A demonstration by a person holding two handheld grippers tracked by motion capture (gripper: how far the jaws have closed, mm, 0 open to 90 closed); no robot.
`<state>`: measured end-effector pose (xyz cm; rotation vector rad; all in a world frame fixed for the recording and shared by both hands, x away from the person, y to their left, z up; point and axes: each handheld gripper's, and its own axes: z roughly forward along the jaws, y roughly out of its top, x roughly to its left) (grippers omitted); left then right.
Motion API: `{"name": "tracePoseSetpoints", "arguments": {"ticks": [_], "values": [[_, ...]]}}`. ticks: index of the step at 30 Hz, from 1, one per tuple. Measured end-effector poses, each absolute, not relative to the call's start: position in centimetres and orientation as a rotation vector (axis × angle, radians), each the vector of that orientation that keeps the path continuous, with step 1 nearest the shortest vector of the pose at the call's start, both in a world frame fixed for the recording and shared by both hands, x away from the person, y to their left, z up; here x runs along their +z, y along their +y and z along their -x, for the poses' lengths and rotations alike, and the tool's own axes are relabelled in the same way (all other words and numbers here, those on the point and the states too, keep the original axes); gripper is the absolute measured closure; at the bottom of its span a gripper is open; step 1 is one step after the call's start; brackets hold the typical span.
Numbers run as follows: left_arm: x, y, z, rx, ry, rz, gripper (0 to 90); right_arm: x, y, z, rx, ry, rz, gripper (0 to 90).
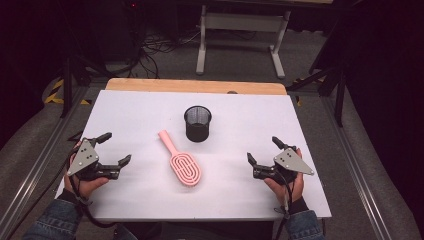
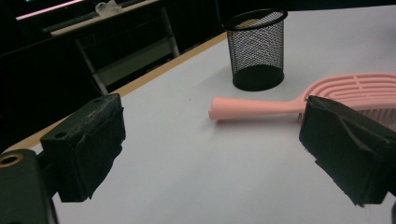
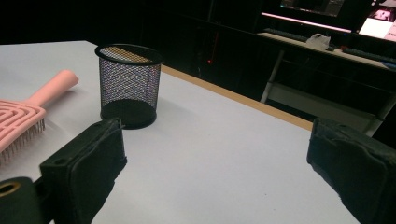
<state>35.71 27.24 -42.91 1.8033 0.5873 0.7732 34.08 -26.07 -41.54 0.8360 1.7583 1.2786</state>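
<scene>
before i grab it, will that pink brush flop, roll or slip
The brush is probably stiff: its slotted head and handle look like one moulded plastic piece. It likely won't roll, since it lies flat, bristles down, on the table. The smooth, rounded handle may slip in the tongs, so a grip near the head seems safer.

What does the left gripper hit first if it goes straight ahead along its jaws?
Probably the pink brush: the left gripper points right across the table, open, and in its own view the brush handle lies ahead between the jaws. The mesh cup stands farther off.
</scene>
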Motion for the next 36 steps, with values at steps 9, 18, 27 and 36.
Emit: {"name": "tracePoseSetpoints", "arguments": {"ticks": [9,18,27,36], "values": [[-43.2,26.6,-36.3,0.702,0.552,-1.861,10.0,-41.7,-26.2,-34.1,1.269,1.783,-0.847,4.9],[-43.4,26.7,-36.2,0.695,0.561,-1.863,9.2,-41.7,-25.9,-34.1,1.266,1.819,-0.849,5.2],[-43.5,26.8,-36.0,0.699,0.575,-1.876,9.2,-41.6,-24.0,-34.6,1.258,1.951,-0.816,6.7],[-44.1,25.9,-36.1,0.659,0.542,-1.971,8.5,-42.0,-23.2,-34.8,1.237,2.051,-0.857,7.1]]}}
